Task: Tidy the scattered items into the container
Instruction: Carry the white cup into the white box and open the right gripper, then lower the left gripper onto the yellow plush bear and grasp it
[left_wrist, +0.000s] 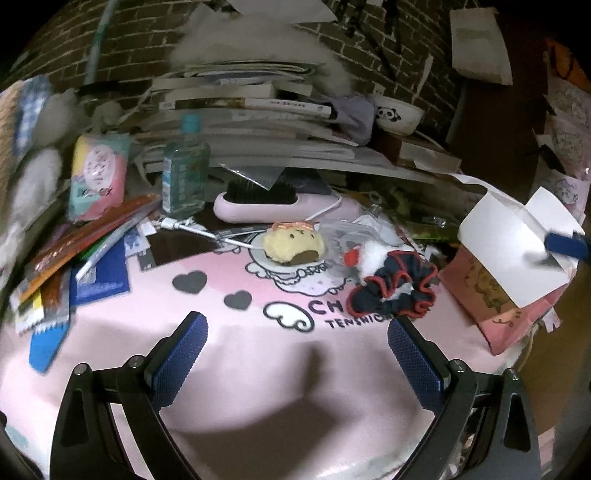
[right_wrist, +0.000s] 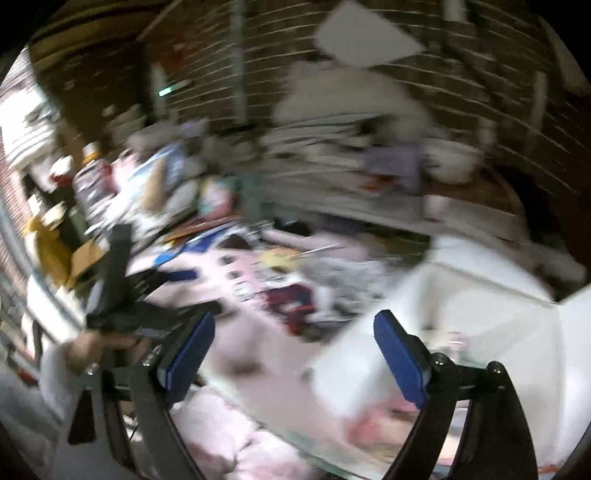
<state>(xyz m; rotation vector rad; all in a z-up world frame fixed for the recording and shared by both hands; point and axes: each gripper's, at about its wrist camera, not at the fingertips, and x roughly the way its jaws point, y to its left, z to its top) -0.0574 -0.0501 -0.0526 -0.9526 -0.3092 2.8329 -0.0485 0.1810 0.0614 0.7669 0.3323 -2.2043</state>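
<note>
In the left wrist view my left gripper (left_wrist: 297, 354) is open and empty above the pink mat (left_wrist: 229, 354). Ahead of it lie a yellow plush toy (left_wrist: 293, 243) with a pink bow and a dark blue scrunchie (left_wrist: 395, 291) with red trim. An open white box (left_wrist: 517, 247) stands at the right. A blue fingertip of my right gripper (left_wrist: 567, 245) shows at the box's flap. The right wrist view is blurred; my right gripper (right_wrist: 293, 350) is open and empty beside the white box (right_wrist: 461, 295). The scrunchie (right_wrist: 295, 302) lies ahead.
A pink hairbrush (left_wrist: 258, 206), a clear bottle (left_wrist: 183, 177), a pastel pouch (left_wrist: 98, 177), snack packets and pens (left_wrist: 74, 258) and a white cable (left_wrist: 207, 230) lie on the mat. Stacked books (left_wrist: 258, 110) and a panda bowl (left_wrist: 399, 114) stand behind. A pink bag (left_wrist: 495, 302) lies under the box.
</note>
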